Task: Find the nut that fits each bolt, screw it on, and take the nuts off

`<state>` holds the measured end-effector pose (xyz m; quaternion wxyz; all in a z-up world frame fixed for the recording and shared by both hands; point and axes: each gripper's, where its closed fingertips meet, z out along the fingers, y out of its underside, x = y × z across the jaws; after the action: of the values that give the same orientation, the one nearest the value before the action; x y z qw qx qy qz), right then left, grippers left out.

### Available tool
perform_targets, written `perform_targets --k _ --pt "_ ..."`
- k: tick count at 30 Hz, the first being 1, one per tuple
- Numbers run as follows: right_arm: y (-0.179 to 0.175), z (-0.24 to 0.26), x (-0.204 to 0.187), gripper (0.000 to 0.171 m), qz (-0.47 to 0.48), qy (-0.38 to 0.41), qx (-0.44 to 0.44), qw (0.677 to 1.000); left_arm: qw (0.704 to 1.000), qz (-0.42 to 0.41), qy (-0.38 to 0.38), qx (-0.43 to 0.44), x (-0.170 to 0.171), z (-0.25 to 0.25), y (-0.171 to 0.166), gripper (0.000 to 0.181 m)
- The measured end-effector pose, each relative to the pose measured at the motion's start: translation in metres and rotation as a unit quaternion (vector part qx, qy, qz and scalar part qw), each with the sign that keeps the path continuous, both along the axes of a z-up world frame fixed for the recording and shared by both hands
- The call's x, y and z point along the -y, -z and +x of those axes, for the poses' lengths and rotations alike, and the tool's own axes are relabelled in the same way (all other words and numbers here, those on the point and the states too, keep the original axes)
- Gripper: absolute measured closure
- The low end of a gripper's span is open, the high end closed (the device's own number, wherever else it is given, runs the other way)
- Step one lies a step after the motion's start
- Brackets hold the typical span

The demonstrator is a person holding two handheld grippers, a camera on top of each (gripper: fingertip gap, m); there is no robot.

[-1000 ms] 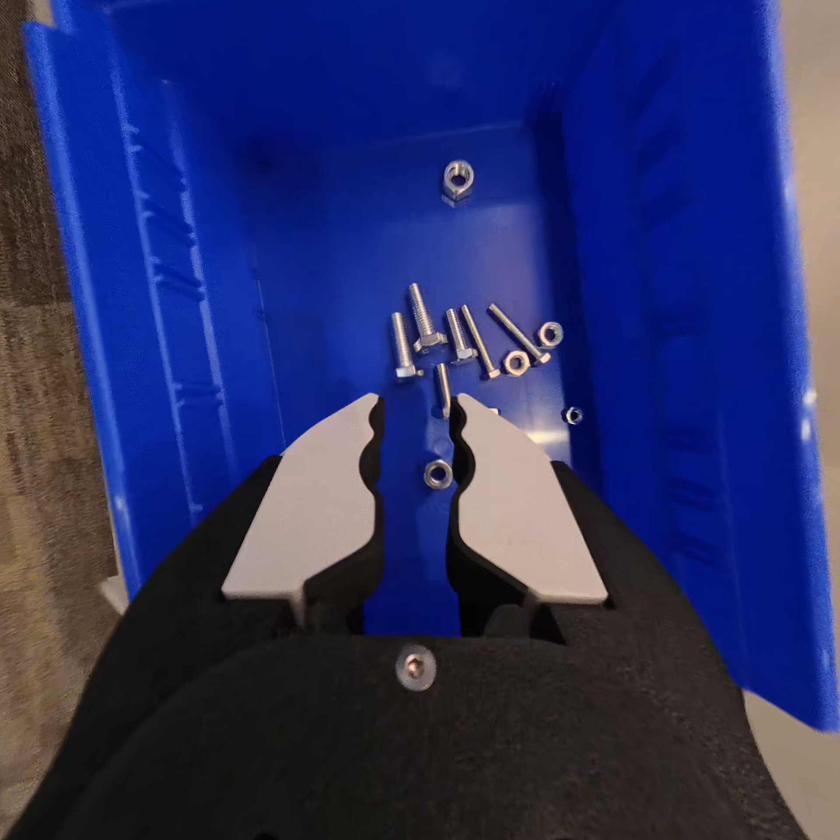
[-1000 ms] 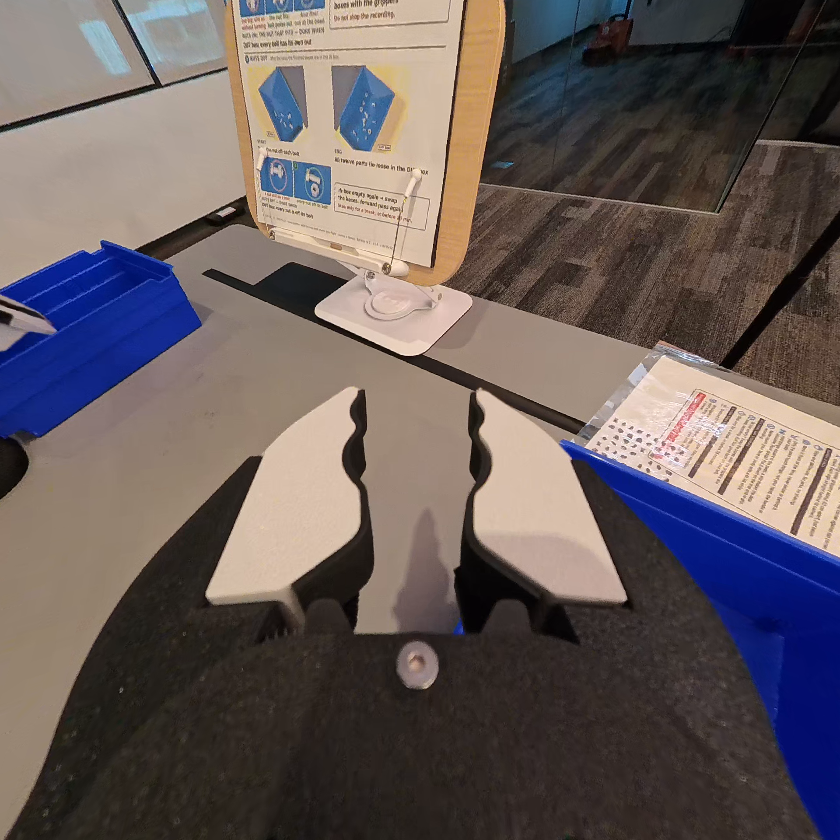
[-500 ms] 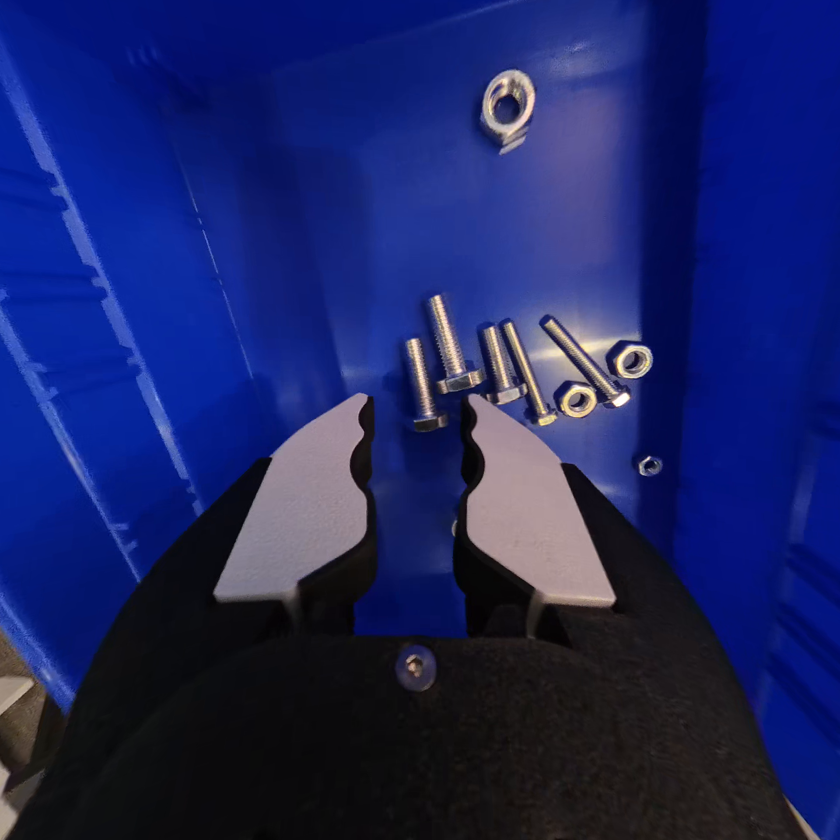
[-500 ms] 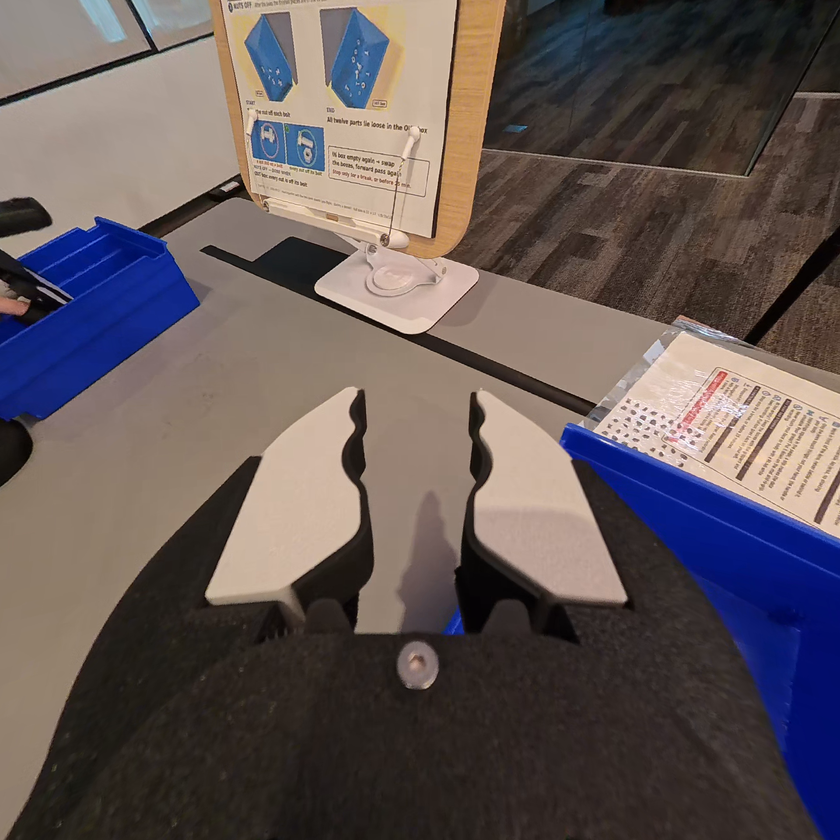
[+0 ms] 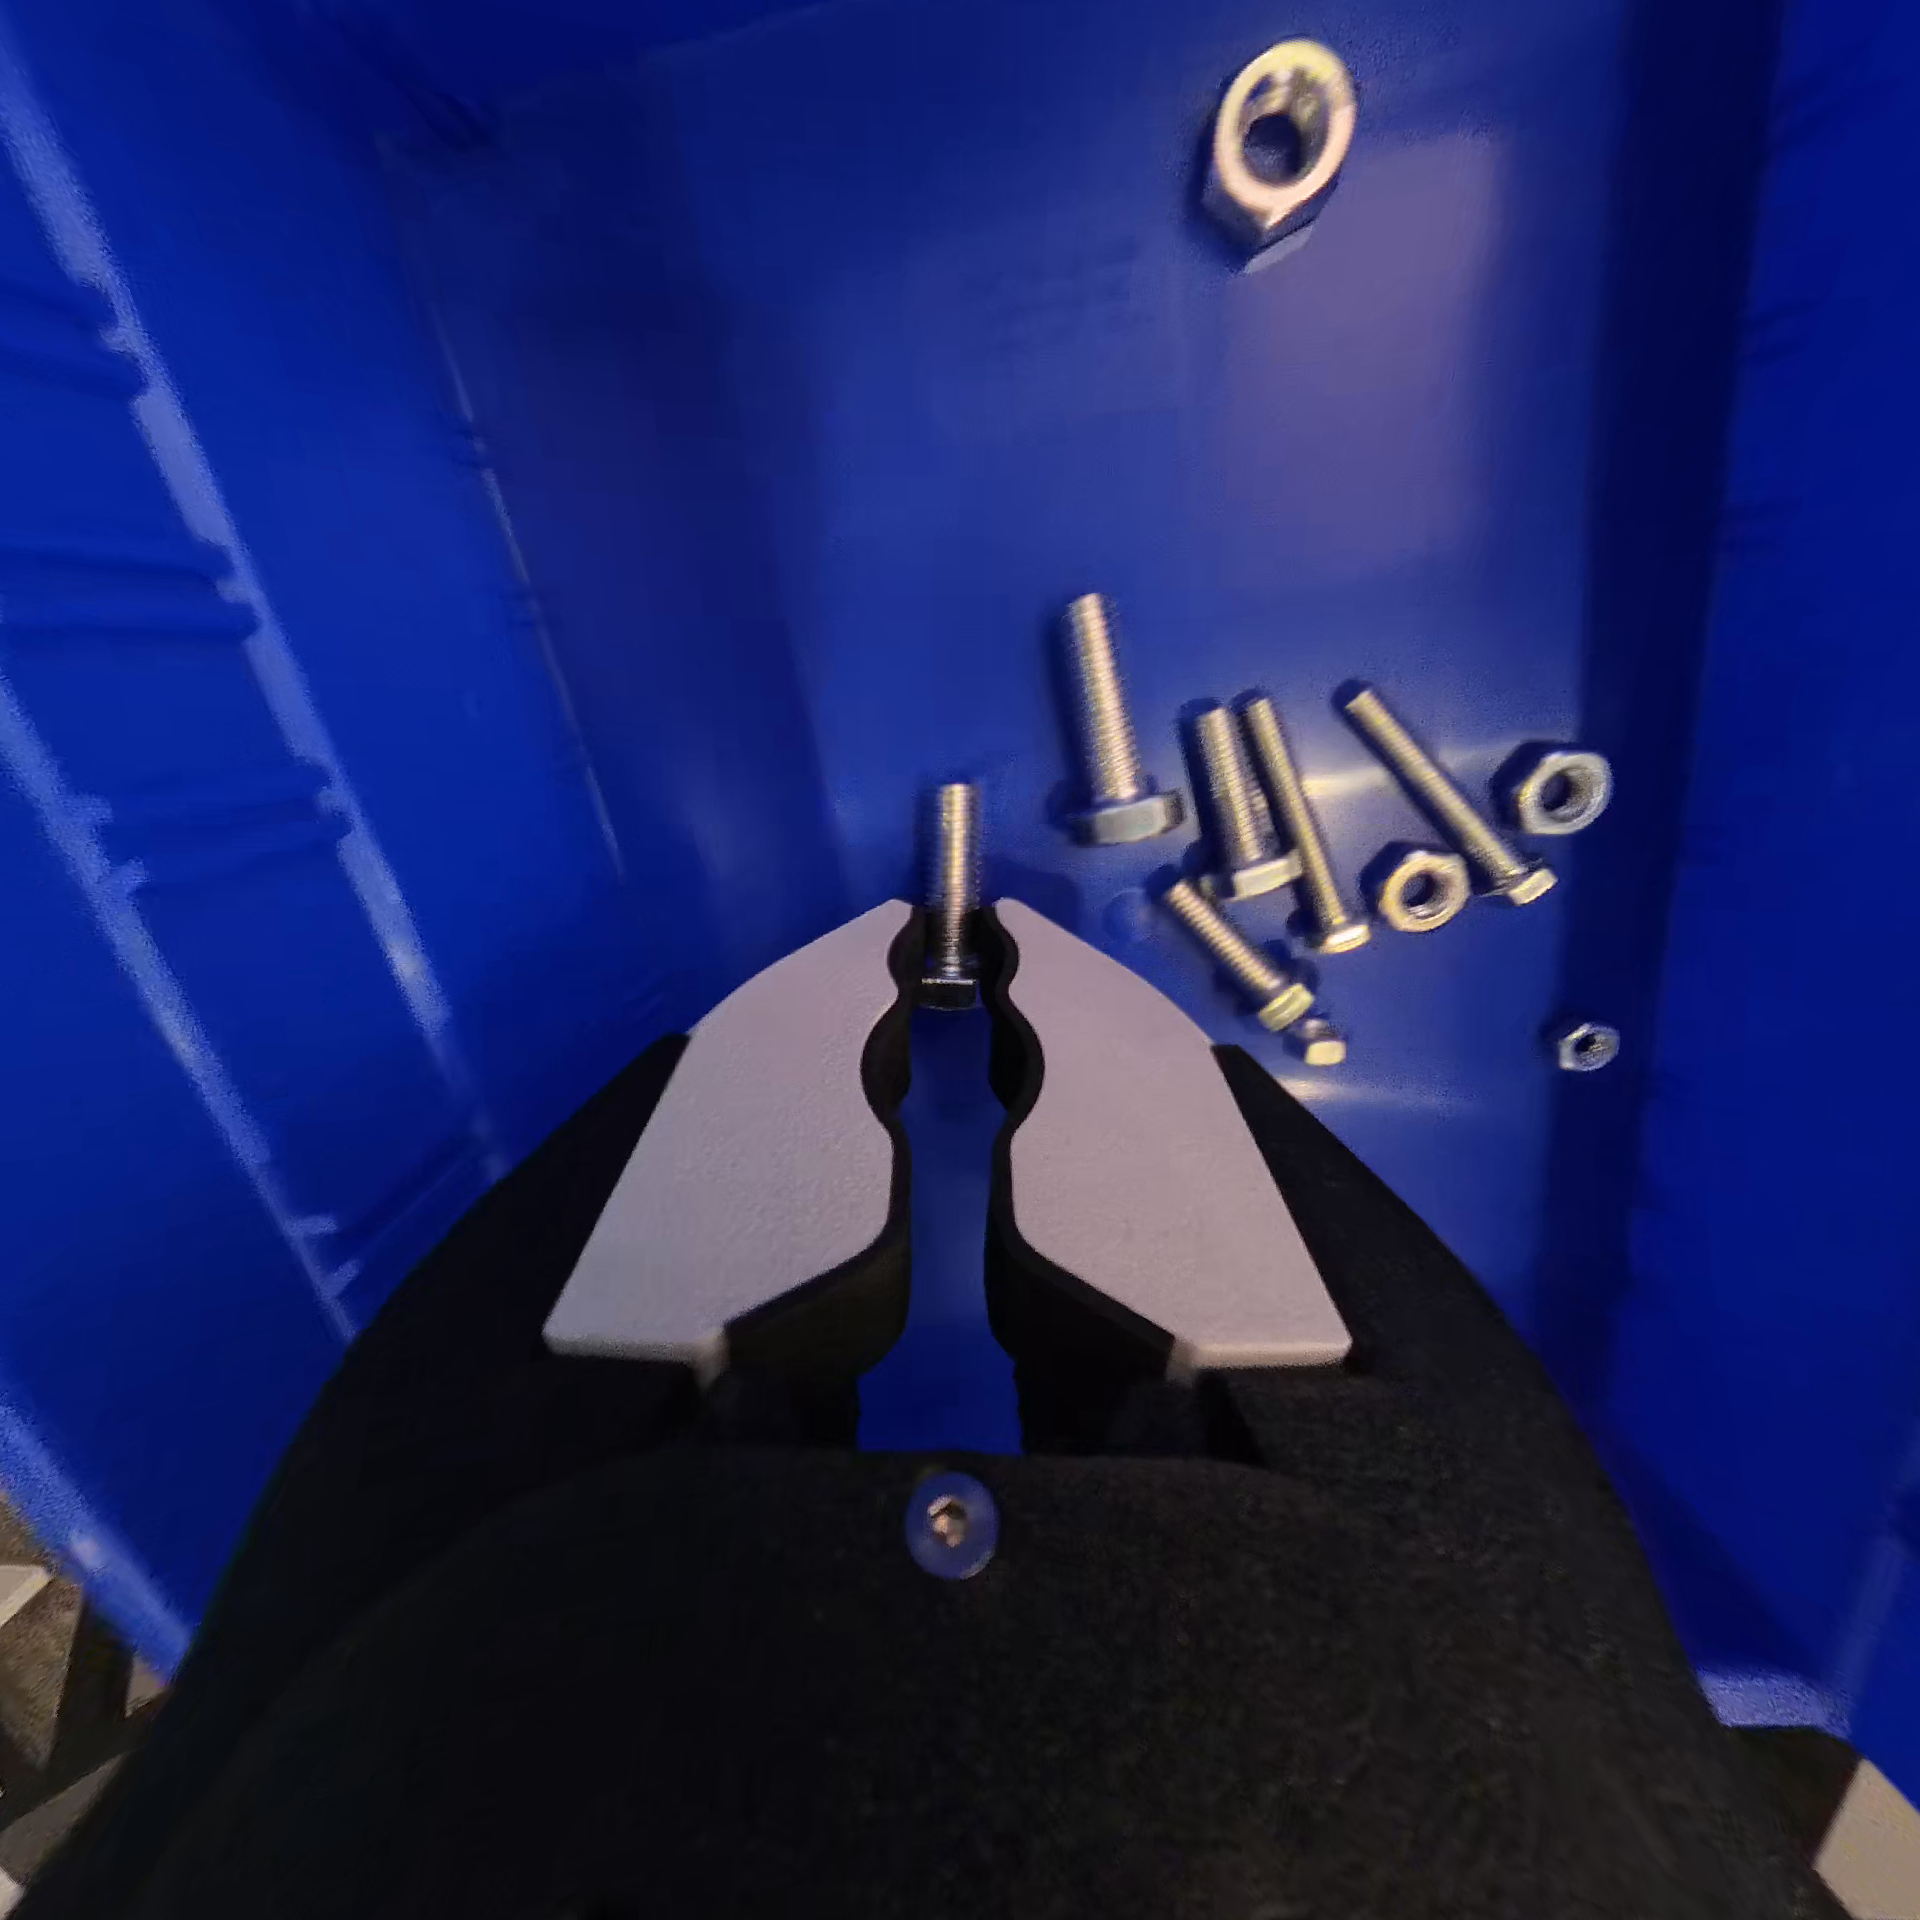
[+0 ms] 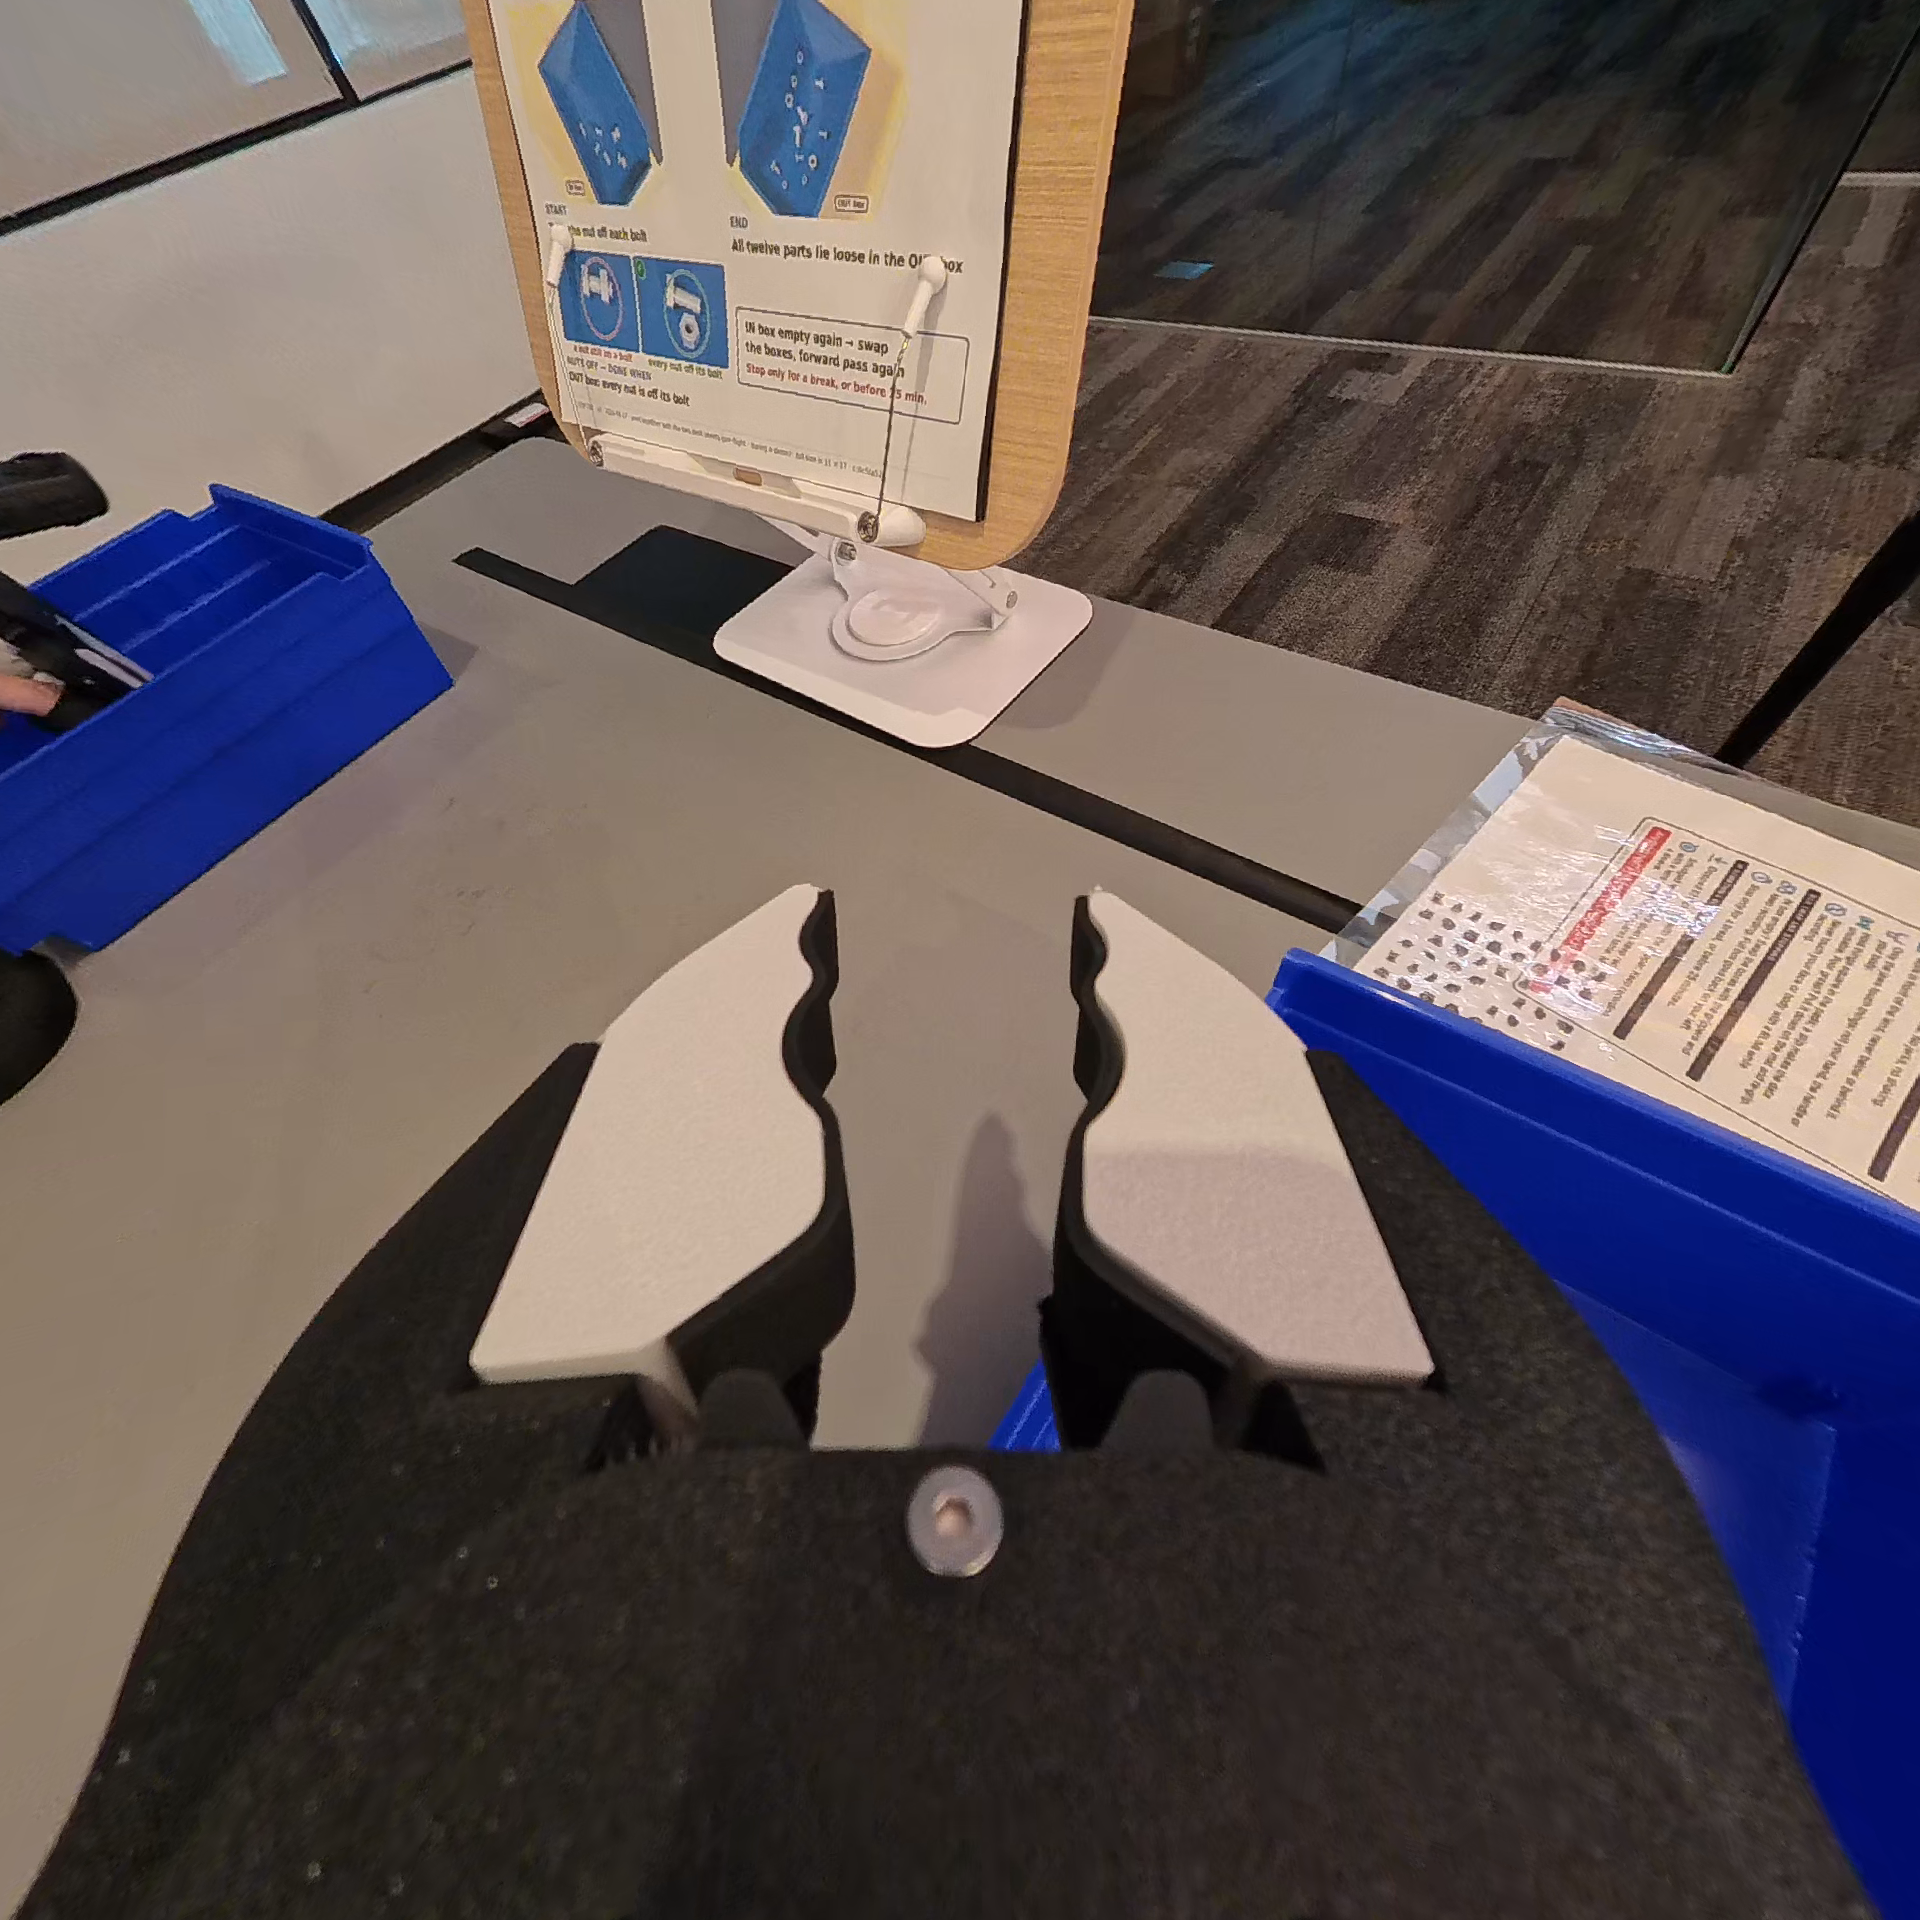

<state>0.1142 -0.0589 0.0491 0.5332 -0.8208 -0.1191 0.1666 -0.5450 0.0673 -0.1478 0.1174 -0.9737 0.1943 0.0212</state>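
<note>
In the left wrist view my left gripper (image 5: pixel 951 920) is deep inside a blue bin (image 5: pixel 312 623) and shut on a silver hex bolt (image 5: pixel 953 862); its head sits between the pads and its threaded shank sticks out forward. Several more bolts (image 5: pixel 1101 717) and small nuts (image 5: pixel 1425 888) lie loose on the bin floor to the right. A large nut (image 5: pixel 1283 156) lies farther back. In the right wrist view my right gripper (image 6: pixel 951 904) is open and empty above the grey table (image 6: pixel 520 883). The left bin also shows at the far left of that view (image 6: pixel 208 665).
A second blue bin (image 6: pixel 1610 1195) stands close on the right of my right gripper, with a laminated sheet (image 6: pixel 1683 935) behind it. An instruction board on a white stand (image 6: pixel 894 644) stands at the table's far edge. A hand shows at the left bin (image 6: pixel 26 691). The grippers' ends are close to 70 centimetres from one another. It is some 11 centimetres from my left tips to the large nut (image 5: pixel 1283 156).
My left gripper went deeper into the bin, opened wider, then closed on the leftmost bolt. One small bolt shifted beside the others. My right gripper stayed open and tilted slightly.
</note>
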Motion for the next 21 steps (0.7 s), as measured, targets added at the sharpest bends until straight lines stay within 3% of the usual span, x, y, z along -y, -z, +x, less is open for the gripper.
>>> perform_targets --k 5,10,15,21 --pt "0.004 0.003 -0.003 0.129 -0.004 0.002 -0.004 1.000 0.998 0.059 -0.001 0.024 0.000 -0.007 -0.028 0.172" --pt "0.006 -0.006 -0.008 0.131 -0.003 -0.004 0.001 1.000 0.977 0.173 0.055 0.115 0.007 0.034 -0.101 0.172" --pt "0.005 -0.056 -0.017 0.135 0.021 -0.062 0.015 0.998 0.900 0.282 0.186 0.275 0.048 0.126 -0.175 0.172" --pt "-0.001 -0.185 0.002 0.138 0.066 -0.247 -0.024 0.966 0.805 0.275 0.309 0.426 0.111 0.235 -0.204 0.173"
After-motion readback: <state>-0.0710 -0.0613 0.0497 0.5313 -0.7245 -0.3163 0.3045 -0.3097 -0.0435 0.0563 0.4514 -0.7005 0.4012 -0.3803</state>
